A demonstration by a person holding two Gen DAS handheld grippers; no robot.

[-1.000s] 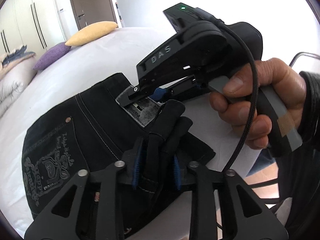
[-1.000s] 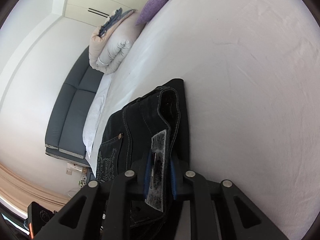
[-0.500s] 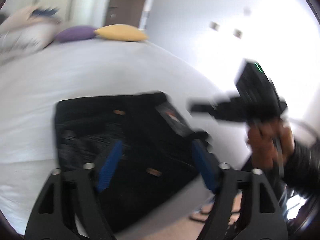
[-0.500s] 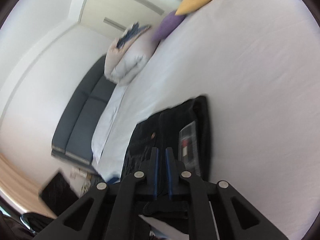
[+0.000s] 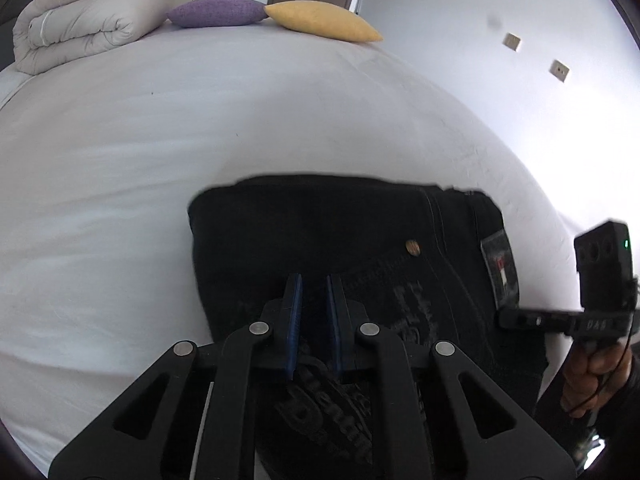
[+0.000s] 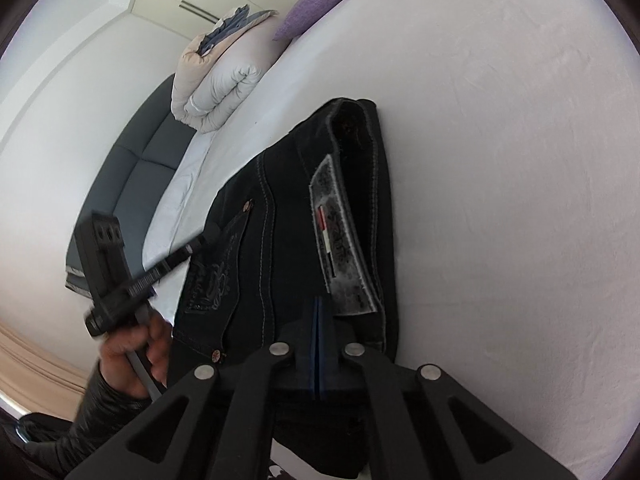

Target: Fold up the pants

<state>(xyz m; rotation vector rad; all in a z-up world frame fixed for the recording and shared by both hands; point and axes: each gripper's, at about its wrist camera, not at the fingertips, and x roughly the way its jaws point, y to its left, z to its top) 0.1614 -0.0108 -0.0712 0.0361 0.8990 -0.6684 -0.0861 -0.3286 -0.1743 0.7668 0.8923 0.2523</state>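
Note:
Dark folded pants (image 5: 320,232) lie flat on the white bed (image 5: 200,120), near its edge, with the back pocket print and grey waistband label (image 6: 340,240) facing up. My left gripper (image 5: 314,292) hovers over the pocket side. Its jaws are closing, the blue pads nearly together, with no cloth between them. My right gripper (image 6: 319,304) is over the waistband end of the pants (image 6: 288,220), its jaws closing to pads that meet, empty. Each gripper shows in the other's view, the right gripper (image 5: 504,318) and the left gripper (image 6: 208,236), both held in hands.
A rolled duvet (image 5: 80,20), a purple pillow (image 5: 216,10) and a yellow pillow (image 5: 320,20) sit at the far end of the bed. A grey sofa (image 6: 132,168) stands beside the bed. White sheet spreads beyond the pants.
Both grippers let go of the pants and drew back. The left one swung sideways and rolled, opened wide, then closed. The right one's jaws came together. The pants now lie flat.

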